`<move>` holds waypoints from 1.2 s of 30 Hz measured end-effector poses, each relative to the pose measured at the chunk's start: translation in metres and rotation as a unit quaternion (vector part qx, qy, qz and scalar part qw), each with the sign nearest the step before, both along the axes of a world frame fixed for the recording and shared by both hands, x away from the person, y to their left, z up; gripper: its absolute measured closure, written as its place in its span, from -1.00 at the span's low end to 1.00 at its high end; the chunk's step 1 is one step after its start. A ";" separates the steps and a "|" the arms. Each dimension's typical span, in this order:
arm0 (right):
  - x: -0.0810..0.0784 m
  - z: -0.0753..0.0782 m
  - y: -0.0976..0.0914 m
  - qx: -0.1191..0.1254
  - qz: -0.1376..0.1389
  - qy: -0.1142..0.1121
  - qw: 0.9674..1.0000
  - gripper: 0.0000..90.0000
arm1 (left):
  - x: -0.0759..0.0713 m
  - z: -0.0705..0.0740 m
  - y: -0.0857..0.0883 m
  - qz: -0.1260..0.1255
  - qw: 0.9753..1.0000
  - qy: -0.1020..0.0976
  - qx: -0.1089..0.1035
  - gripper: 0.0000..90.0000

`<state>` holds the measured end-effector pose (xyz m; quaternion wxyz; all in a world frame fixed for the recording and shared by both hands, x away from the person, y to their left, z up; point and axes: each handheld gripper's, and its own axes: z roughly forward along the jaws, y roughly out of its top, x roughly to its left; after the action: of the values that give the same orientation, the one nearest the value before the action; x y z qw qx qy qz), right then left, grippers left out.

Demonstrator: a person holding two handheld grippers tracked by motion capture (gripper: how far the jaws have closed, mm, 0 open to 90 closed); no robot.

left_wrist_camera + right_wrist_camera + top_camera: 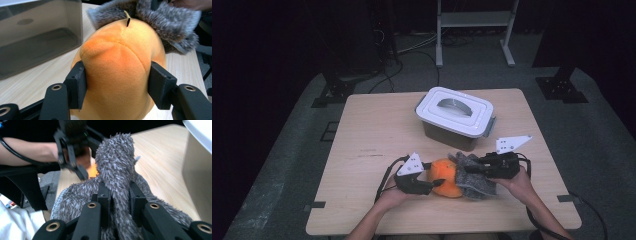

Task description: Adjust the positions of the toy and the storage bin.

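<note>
Light wooden table [372,130], square, on grey floor [287,165]. Bearing a grey lidded box [456,118] toward the far edge. Nearer the front edge: an orange plush toy [446,179] touching a grey furry cloth [472,181].

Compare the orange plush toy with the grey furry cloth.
The orange plush toy is smooth, rounded and stuffed; the grey furry cloth is shaggy, flat and limp. The left tool clamps the toy by its sides; the right tool pinches a raised fold of the cloth. Both are soft, lie touching on the table and are gripped.
</note>
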<state>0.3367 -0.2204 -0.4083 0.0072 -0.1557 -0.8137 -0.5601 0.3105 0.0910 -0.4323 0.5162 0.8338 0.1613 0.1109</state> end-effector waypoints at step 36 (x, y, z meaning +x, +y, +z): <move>0.005 -0.002 0.015 -0.006 0.005 0.002 1.000 0.66 | 0.004 0.005 0.023 0.034 0.999 0.006 -0.023 -0.12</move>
<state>0.3421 -0.2052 -0.4100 0.0102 -0.1531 -0.8177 -0.5548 0.3142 0.1137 -0.4270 0.5301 0.8166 0.1948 0.1196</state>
